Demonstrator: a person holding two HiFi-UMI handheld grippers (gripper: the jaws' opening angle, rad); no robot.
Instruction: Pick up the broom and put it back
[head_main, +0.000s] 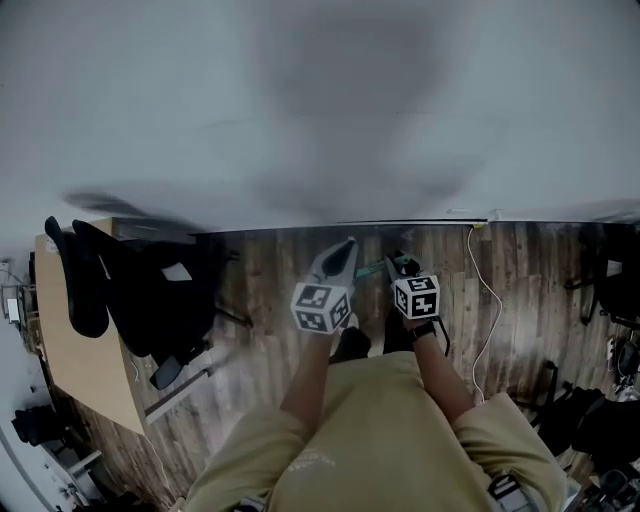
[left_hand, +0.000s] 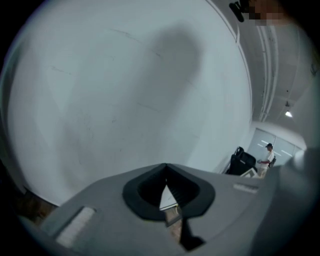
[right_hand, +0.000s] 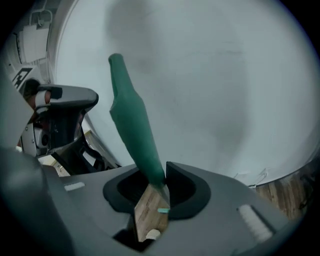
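The broom shows only as a green tapered handle (right_hand: 131, 117), standing up in front of the white wall (right_hand: 225, 75) in the right gripper view. Its lower end runs down between the jaws of my right gripper (right_hand: 159, 182), which is shut on it. In the head view a short green piece of the handle (head_main: 372, 267) shows between the two grippers, just left of my right gripper (head_main: 401, 262). My left gripper (head_main: 345, 246) points at the foot of the wall. Its jaws meet at the tip with nothing between them (left_hand: 166, 172). The broom's head is hidden.
The white wall (head_main: 320, 100) stands close ahead above a wood-plank floor (head_main: 270, 270). A wooden desk (head_main: 85, 345) with black clothing and a chair (head_main: 150, 290) is at the left. A white cable (head_main: 483, 290) trails down the floor at the right, past dark bags (head_main: 600, 420).
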